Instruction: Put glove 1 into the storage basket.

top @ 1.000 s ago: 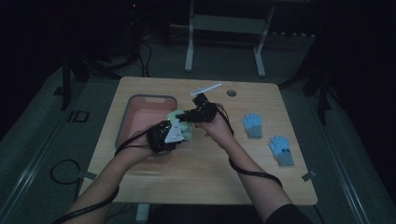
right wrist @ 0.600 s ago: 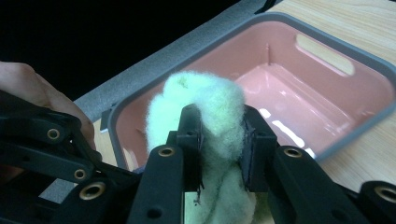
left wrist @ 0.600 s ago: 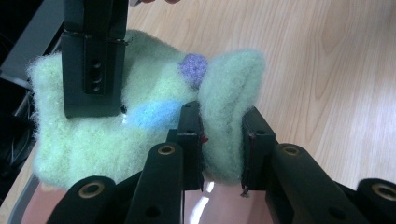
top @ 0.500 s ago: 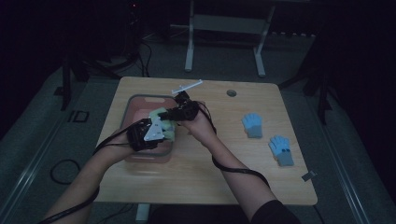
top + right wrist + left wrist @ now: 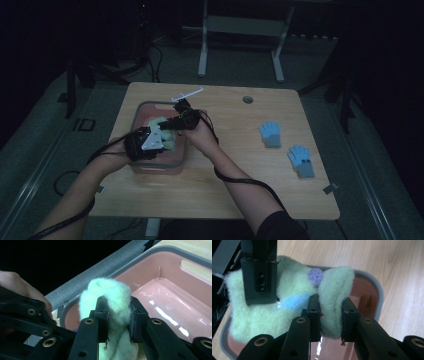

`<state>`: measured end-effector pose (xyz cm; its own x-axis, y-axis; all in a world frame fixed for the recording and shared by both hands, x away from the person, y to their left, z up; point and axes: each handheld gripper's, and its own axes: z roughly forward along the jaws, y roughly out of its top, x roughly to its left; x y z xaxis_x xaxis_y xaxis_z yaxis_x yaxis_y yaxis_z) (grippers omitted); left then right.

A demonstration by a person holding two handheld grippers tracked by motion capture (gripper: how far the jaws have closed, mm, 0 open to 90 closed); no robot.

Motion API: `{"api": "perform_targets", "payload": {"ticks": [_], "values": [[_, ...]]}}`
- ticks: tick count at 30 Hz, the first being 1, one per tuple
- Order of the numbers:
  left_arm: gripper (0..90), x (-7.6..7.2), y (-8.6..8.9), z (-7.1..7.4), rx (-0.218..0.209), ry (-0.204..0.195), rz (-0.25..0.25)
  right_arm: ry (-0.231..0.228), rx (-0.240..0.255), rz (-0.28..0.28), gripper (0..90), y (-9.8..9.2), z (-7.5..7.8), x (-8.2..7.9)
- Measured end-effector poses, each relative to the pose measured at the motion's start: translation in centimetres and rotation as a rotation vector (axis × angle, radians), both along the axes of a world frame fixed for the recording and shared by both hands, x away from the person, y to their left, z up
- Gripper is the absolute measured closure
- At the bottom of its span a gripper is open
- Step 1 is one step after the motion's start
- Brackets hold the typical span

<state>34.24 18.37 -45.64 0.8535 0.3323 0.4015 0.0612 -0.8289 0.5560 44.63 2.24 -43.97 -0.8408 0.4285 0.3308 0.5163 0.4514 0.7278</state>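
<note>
The light wooden table (image 5: 210, 190) carries a pink plastic tub with a grey rim (image 5: 176, 165) near its left side, and everything gathers over that tub. In the high view both hands hold a fuzzy pale green felt glove (image 5: 161, 125) above the tub's inside, while two blue knitted gloves (image 5: 270, 134) lie well apart to the tub's right. The left gripper view adds a blue patch and a purple dot on the glove (image 5: 294, 312). There the left gripper (image 5: 331, 315) is clamped on a bunched fold. The right gripper view shows the tub's glossy pink floor (image 5: 170, 307) and the right gripper (image 5: 119, 315) pinching another wad of the same glove (image 5: 110, 293). A second ago the pair and glove hung right of the tub; they have since come over it.
</note>
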Motion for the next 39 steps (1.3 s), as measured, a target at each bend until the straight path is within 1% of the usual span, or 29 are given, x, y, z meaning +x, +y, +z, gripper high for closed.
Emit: {"api": "perform_targets", "payload": {"ticks": [3,5,7,9,10,11,12,13,14,15,16,17,18,19,21,23,25,26,27,28,30,31,32,33,34,36,37,39], "values": [[74.1,0.7,0.1,-1.1,0.007,0.024,0.006,0.005,-0.027,-0.012,73.2,0.6,-1.2,0.4],[74.1,1.1,-0.1,-1.8,0.024,0.035,0.018,0.012,-0.045,-0.017,73.2,0.9,-2.1,0.8],[74.0,1.4,-0.3,-2.4,0.022,0.053,0.019,0.017,-0.057,-0.021,73.2,1.0,-2.7,1.0],[74.0,1.8,-0.4,-2.9,0.035,0.076,0.014,0.027,-0.068,-0.029,73.2,1.1,-3.4,1.2],[74.0,2.1,-0.4,-3.1,0.032,0.099,0.012,0.026,-0.076,-0.032,73.2,1.1,-3.8,1.3],[74.0,2.3,-0.4,-3.4,0.036,0.107,0.008,0.025,-0.093,-0.036,73.2,1.1,-4.2,1.4],[73.9,2.5,-0.4,-3.5,0.045,0.112,0.007,0.025,-0.101,-0.039,73.1,1.1,-4.4,1.5],[73.9,2.7,-0.5,-3.7,0.052,0.129,0.005,0.022,-0.106,-0.042,73.1,1.1,-4.6,1.6],[73.8,2.9,-0.6,-3.7,0.055,0.134,0.005,0.019,-0.12,-0.041,73.0,1.2,-4.8,1.8],[73.8,3.0,-0.7,-3.8,0.065,0.135,0.001,0.015,-0.129,-0.04,73.0,1.3,-4.9,1.8],[73.8,3.2,-0.8,-3.9,0.066,0.143,-0.001,0.007,-0.142,-0.044,73.0,1.3,-5.1,1.9],[73.8,3.3,-0.8,-3.9,0.072,0.141,-0.002,0.017,-0.142,-0.042,72.9,1.3,-5.1,2.1],[73.8,3.4,-0.9,-4.0,0.072,0.145,-0.001,0.018,-0.142,-0.043,72.9,1.3,-5.1,2.1],[73.7,3.6,-0.8,-4.0,0.068,0.158,0.0,0.018,-0.15,-0.046,72.5,1.4,-5.1,2.2],[73.4,4.1,-0.9,-4.3,0.083,0.175,0.002,0.034,-0.166,-0.039,70.3,1.5,-5.0,2.4],[72.5,4.4,-1.0,-4.5,0.089,0.196,0.006,0.031,-0.191,-0.038,66.0,1.5,-4.9,2.5],[71.6,4.6,-1.4,-4.8,0.118,0.223,-0.006,0.033,-0.212,-0.044,62.4,1.4,-4.9,2.6],[71.0,4.7,-1.5,-5.0,0.13,0.227,-0.004,0.035,-0.219,-0.048,61.2,1.3,-4.9,2.7],[70.1,4.8,-1.7,-5.1,0.136,0.24,-0.002,0.041,-0.216,-0.046,58.8,1.2,-4.9,2.8],[68.6,4.8,-1.8,-5.2,0.146,0.246,-0.004,0.051,-0.213,-0.043,57.8,1.0,-4.9,2.8],[66.1,4.8,-1.9,-5.1,0.131,0.251,-0.001,0.052,-0.208,-0.051,55.8,0.7,-4.8,2.8],[63.2,4.8,-2.0,-5.1,0.126,0.25,0.007,0.053,-0.201,-0.05,54.6,0.5,-4.7,2.8],[58.1,4.8,-2.0,-5.0,0.125,0.247,0.014,0.052,-0.196,-0.051,54.0,0.4,-4.6,2.8],[55.8,4.8,-2.0,-4.8,0.12,0.247,0.023,0.053,-0.19,-0.052,53.7,0.2,-4.5,2.8],[54.0,4.8,-2.0,-4.7,0.11,0.254,0.036,0.054,-0.185,-0.051,53.7,0.0,-4.4,2.7],[50.9,4.7,-1.8,-4.4,0.104,0.245,0.055,0.054,-0.178,-0.05,53.3,-0.4,-4.2,2.5],[49.1,4.7,-1.7,-4.3,0.092,0.247,0.063,0.058,-0.169,-0.05,53.3,-0.7,-4.0,2.4],[48.2,4.6,-1.3,-3.9,0.069,0.239,0.084,0.06,-0.141,-0.053,53.7,-1.3,-3.6,2.2]]}}
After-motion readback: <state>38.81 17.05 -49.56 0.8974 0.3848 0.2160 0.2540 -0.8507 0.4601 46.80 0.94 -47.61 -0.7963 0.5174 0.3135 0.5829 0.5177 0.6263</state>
